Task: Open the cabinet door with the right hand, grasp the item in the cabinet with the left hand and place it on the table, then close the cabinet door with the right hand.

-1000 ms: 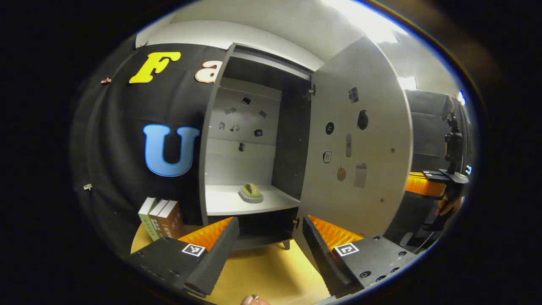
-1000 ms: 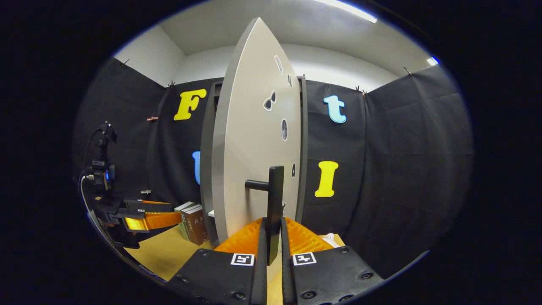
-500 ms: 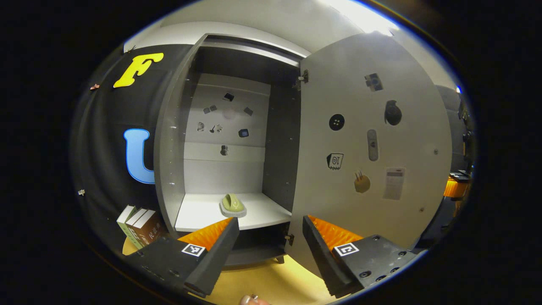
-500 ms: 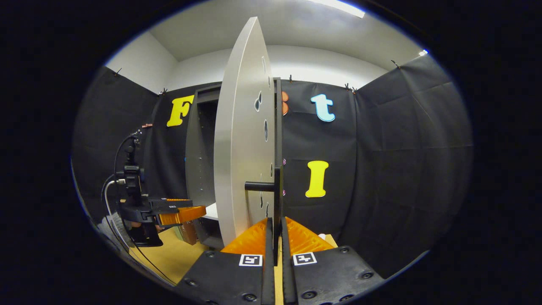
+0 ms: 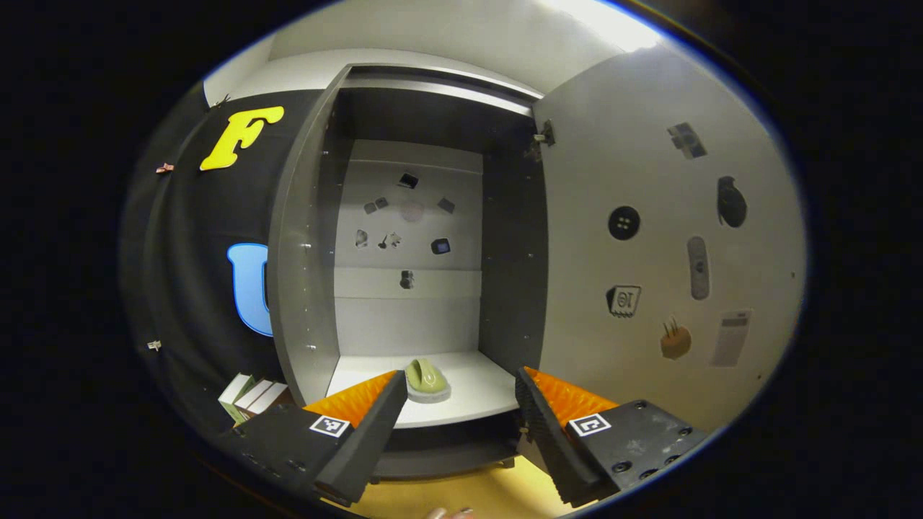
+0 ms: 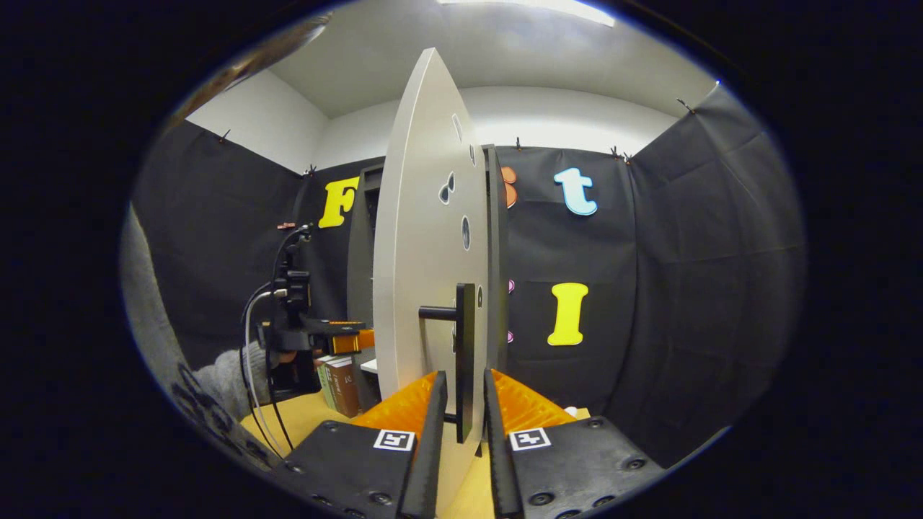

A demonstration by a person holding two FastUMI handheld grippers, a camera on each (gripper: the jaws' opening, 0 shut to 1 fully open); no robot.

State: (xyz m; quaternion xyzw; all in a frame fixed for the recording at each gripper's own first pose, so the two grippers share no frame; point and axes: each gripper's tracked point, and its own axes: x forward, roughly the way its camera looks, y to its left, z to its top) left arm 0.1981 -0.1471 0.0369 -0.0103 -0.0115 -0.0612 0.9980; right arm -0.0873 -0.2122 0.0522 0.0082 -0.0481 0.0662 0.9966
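In the right gripper view, the right gripper (image 6: 461, 404) has its jaws about the lower end of the black door handle (image 6: 465, 360); a thin gap shows on each side of the bar, so whether both fingers press on it cannot be told. The cabinet door (image 6: 414, 288) stands edge-on, swung wide. Farther left, the left gripper (image 6: 339, 339) reaches toward the cabinet, a grey sleeve (image 6: 223, 375) behind it, with books (image 6: 339, 382) on the yellow tabletop (image 6: 303, 418).

In the left gripper view, the left gripper (image 5: 454, 404) has its jaws released, spread wide and holding nothing. Just beyond them, on the pale shelf (image 5: 476, 400) of the open cabinet (image 5: 310, 288), sits the item (image 5: 425, 378): a green thing on a pale base, too small to identify. Small stickers dot the back panel and the door's inner face; what they depict is unclear. The books are cut off by the left finger.

Since half a second ago the left gripper has drawn nearer the shelf, and the item now lies between its fingertips in the view, not yet touched
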